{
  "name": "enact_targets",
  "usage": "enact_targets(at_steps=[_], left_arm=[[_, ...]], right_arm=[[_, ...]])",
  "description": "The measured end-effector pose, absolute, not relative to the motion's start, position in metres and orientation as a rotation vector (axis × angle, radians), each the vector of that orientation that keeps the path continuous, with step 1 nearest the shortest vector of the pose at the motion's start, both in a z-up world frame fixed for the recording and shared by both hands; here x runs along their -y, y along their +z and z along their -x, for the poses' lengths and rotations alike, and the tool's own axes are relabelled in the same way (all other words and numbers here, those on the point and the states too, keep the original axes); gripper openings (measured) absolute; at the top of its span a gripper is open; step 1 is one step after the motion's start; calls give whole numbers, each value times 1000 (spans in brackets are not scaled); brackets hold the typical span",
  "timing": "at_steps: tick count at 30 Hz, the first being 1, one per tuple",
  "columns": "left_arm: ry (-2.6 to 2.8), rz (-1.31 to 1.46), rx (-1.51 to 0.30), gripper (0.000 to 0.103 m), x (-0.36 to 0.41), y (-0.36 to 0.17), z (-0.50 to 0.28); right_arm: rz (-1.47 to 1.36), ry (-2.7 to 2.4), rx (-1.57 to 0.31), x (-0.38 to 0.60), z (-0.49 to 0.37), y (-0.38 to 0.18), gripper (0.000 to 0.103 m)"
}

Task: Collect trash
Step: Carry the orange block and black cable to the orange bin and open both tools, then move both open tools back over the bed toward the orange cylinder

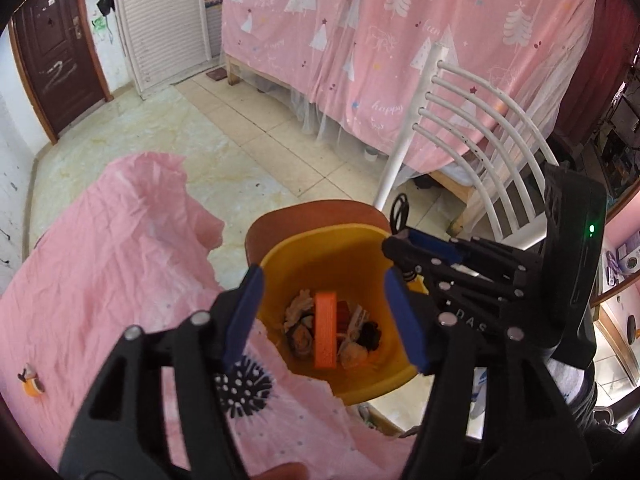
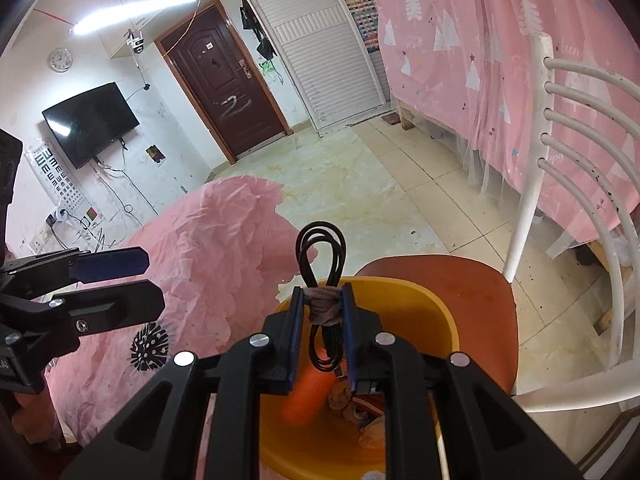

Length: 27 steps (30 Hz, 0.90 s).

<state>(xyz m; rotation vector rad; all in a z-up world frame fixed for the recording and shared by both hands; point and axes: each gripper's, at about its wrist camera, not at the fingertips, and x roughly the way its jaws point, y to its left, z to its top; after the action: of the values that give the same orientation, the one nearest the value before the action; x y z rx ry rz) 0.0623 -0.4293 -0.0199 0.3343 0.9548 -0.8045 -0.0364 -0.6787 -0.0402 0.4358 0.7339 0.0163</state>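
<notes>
A yellow bin (image 1: 320,240) stands on a red-brown chair seat (image 1: 312,216). Inside it, an orange block (image 1: 325,328) sits among crumpled wrappers. My left gripper (image 1: 324,280) hangs open right above the bin's mouth, with nothing between its blue pads. My right gripper (image 2: 323,292) is shut on a coiled black cable (image 2: 320,248) tied with a pinkish band, held over the bin's rim (image 2: 420,304). The left wrist view shows the right gripper (image 1: 394,246) at the bin's far right edge. The left gripper (image 2: 154,280) shows at the left of the right wrist view.
A table under a pink cloth (image 1: 100,260) sits against the bin's left side, with a small orange roll (image 1: 32,384) on it. The chair's white barred back (image 1: 480,140) rises on the right. A bed draped in pink fabric (image 1: 400,40) lies beyond tiled floor.
</notes>
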Motion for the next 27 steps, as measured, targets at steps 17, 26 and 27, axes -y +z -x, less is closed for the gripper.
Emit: enact_targets(at_steps=[17, 26, 27], left_arm=[[-758, -220, -930, 65, 368, -2, -74], [-702, -144, -915, 70, 320, 4, -85], [-696, -136, -913, 70, 314, 5, -87]], right_arm=[[-380, -46, -741, 658, 25, -19, 11], [-348, -83, -715, 641, 20, -1, 51], [-343, -79, -712, 638, 18, 1, 53]])
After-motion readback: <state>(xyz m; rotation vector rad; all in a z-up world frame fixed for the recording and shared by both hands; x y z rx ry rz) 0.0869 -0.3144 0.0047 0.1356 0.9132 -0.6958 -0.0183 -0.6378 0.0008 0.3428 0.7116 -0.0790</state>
